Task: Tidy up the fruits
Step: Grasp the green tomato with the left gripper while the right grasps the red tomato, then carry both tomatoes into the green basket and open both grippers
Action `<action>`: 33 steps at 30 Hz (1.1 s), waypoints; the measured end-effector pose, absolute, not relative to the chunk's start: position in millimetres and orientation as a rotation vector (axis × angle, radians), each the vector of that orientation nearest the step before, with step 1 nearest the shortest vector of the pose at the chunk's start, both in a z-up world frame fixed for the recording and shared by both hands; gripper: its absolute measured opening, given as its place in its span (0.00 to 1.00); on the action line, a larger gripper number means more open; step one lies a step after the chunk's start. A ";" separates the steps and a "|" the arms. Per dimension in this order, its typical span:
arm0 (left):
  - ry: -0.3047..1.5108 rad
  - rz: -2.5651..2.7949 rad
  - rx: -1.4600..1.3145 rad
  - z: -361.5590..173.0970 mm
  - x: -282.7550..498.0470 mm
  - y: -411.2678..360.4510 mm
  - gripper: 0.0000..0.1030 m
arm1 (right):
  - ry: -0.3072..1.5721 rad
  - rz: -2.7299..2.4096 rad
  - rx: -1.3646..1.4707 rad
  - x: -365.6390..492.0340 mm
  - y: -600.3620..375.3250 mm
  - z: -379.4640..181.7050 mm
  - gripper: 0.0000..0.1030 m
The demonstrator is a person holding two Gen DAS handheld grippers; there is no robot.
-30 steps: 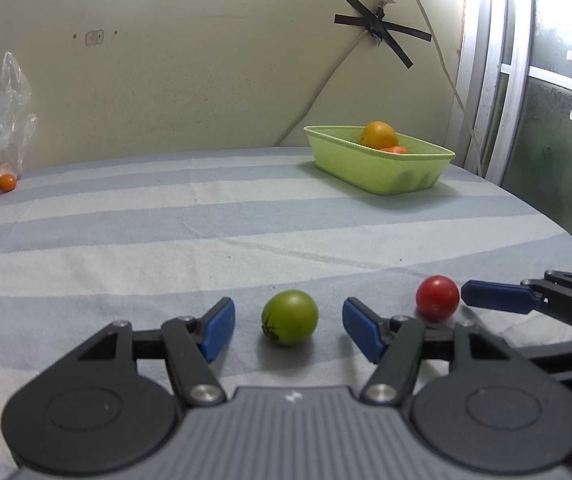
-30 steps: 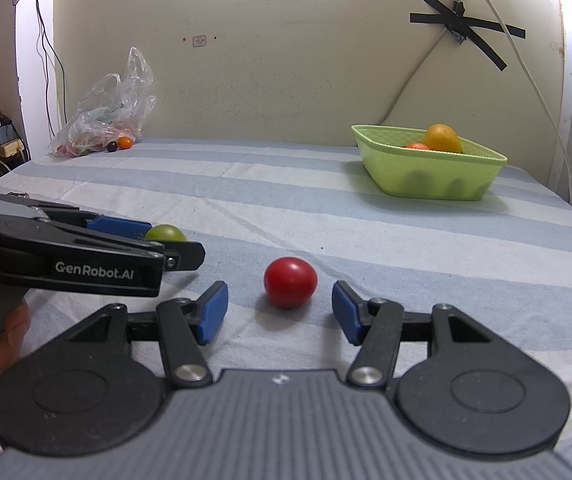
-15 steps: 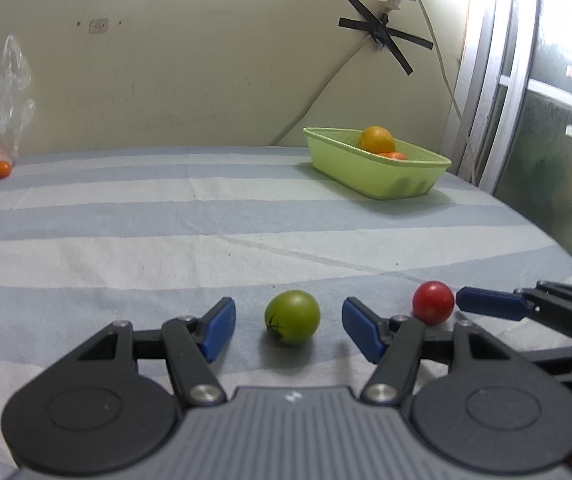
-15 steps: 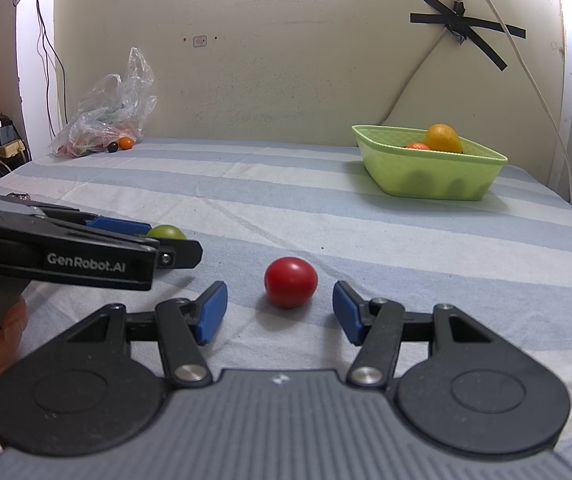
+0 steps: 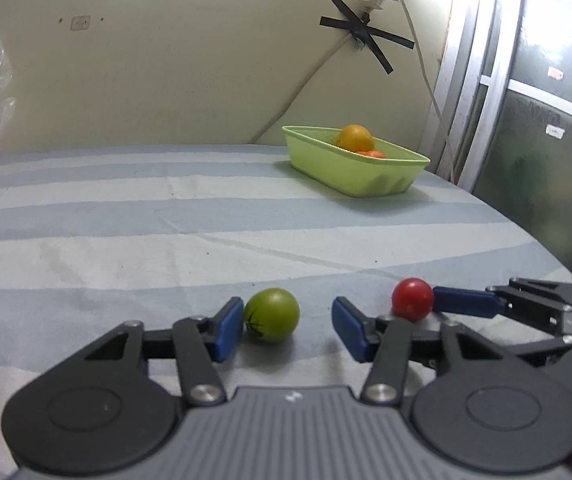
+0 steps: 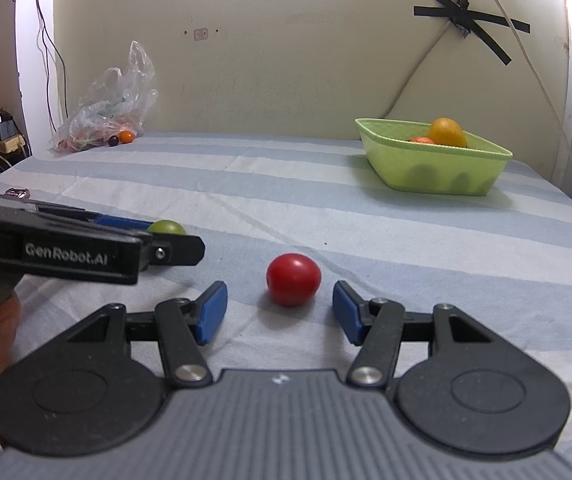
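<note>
left claw [image 5: 287,326]: my jaws stand wide, holding nothing. black linkage arms, blue flat pads, ribbed grey body. the left pad [image 5: 228,330] looks to touch the green tomato; the right pad is apart from it.
right claw [image 6: 280,312]: my jaws stand wide, holding nothing. same build as the left. neither blue pad [image 6: 212,312] touches the red tomato.
green tomato [image 5: 272,315]: round, smooth, matte green, dark stem scar facing the left pad. it rests on the cloth between my left jaws, off centre toward the left pad. in the right view only its top [image 6: 167,227] shows behind the left claw's arm.
red tomato [image 6: 293,279]: round, glossy red, slightly flattened. it rests on the cloth between my right jaws, about centred. in the left view it [image 5: 412,299] sits against the tip of one right-claw pad; contact cannot be confirmed.
basket [image 6: 437,172]: lime-green plastic, rectangular, flared walls, thin rim, translucent enough that dark shapes show through the wall. far right on the cloth, well apart from both tomatoes.
orange [image 6: 447,132]: round, yellow-orange, dimpled skin, inside the basket and rising above its rim. a smaller orange-red fruit [image 6: 421,140] lies beside it, mostly hidden.
cloth [image 6: 325,208]: woven fabric, broad blue and white stripes, lightly creased.
bag [image 6: 114,108]: clear crinkled plastic, far left against the wall, with small fruit inside and just beside it.
wall [image 6: 286,40]: pale, matte, with crossed strips of black tape [image 6: 471,28] over a white cable.
</note>
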State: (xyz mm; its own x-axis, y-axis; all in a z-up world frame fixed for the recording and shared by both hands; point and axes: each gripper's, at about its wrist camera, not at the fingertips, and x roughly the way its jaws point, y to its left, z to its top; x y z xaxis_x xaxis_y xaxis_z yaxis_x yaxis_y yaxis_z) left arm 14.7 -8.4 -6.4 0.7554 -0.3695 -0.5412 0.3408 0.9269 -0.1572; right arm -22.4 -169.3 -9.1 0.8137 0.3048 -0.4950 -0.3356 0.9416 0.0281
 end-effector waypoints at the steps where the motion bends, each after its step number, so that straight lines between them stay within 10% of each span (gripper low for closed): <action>1: 0.600 -0.385 -0.048 -6.6 14.6 -8.1 0.38 | 0.521 0.342 -0.061 -20.9 -168.1 -8.7 0.58; 8: 0.611 -0.388 -0.095 -6.6 17.7 -1.4 0.28 | 0.518 0.344 -0.084 -15.7 -167.7 -8.5 0.31; 33: 0.721 -0.528 -0.152 45.5 255.4 -132.7 0.38 | 0.388 0.200 -0.012 153.5 -270.8 42.6 0.33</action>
State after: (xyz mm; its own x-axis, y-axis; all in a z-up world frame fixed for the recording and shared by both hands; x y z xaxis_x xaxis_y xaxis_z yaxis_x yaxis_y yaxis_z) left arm 255.4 -132.7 45.5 0.6273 -0.5101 -0.5884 0.4077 0.8589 -0.3100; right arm 153.5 -270.8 42.6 0.9061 0.1919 -0.3769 -0.1964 0.9802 0.0271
